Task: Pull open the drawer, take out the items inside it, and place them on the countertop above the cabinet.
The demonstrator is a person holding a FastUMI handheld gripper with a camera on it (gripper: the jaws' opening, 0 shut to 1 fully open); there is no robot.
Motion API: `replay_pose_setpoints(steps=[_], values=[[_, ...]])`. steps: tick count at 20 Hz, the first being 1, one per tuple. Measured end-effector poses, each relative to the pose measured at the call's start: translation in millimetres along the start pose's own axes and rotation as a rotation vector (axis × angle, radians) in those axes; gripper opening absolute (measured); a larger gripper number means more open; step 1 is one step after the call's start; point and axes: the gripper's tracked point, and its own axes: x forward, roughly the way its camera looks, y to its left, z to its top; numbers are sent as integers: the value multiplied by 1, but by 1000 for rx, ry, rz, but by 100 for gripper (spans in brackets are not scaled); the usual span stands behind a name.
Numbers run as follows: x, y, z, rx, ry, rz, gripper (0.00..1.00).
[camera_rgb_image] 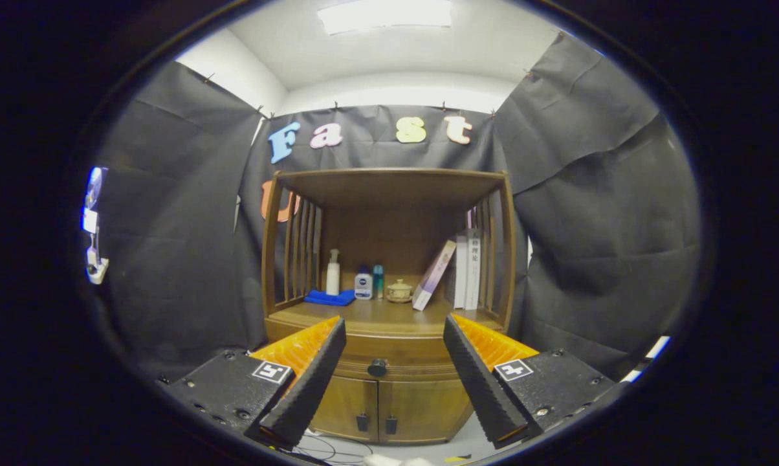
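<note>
- claw (394, 327) wide apart, nothing between the fingers, gripping nothing
- both fingers (312, 375) angle inward toward the cabinet front, not touching it, well short of it
- drawer (389, 355) shut, straight ahead between the fingertips, in the wooden cabinet (389, 395)
- drawer knob (377, 367) dark, round, centred on the drawer front, in the gap between the fingers, slightly nearer the left one
- contents of drawer hidden, cannot tell what is inside
- below the drawer: two cabinet doors (354, 404) closed, small dark pulls side by side at the middle seam
- desk (376, 317) = wooden top above the drawer, beyond the fingertips, under an open shelf frame with slatted sides
- on the desk, left to right: blue cloth (329, 298) folded flat; white pump bottle (332, 273) upright just behind the cloth; small white-and-blue bottle (363, 283) upright; slim teal bottle (378, 282) just beside it; small lidded ceramic pot (399, 291)
- right part of desk: one book (433, 275) leaning tilted against upright books (467, 268) that stand by the right slats
- black cloth wall behind and at both sides of the cabinet
- floor in front of cabinet: thin cables (328, 446) lying loose near the left finger's base
- ceiling light panel (384, 14) on, above the booth
</note>
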Motion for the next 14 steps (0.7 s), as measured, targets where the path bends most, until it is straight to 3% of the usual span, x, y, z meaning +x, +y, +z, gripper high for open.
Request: replay_pose_setpoints(steps=[14], values=[[119,-8,-138,8,211,-25,99]])
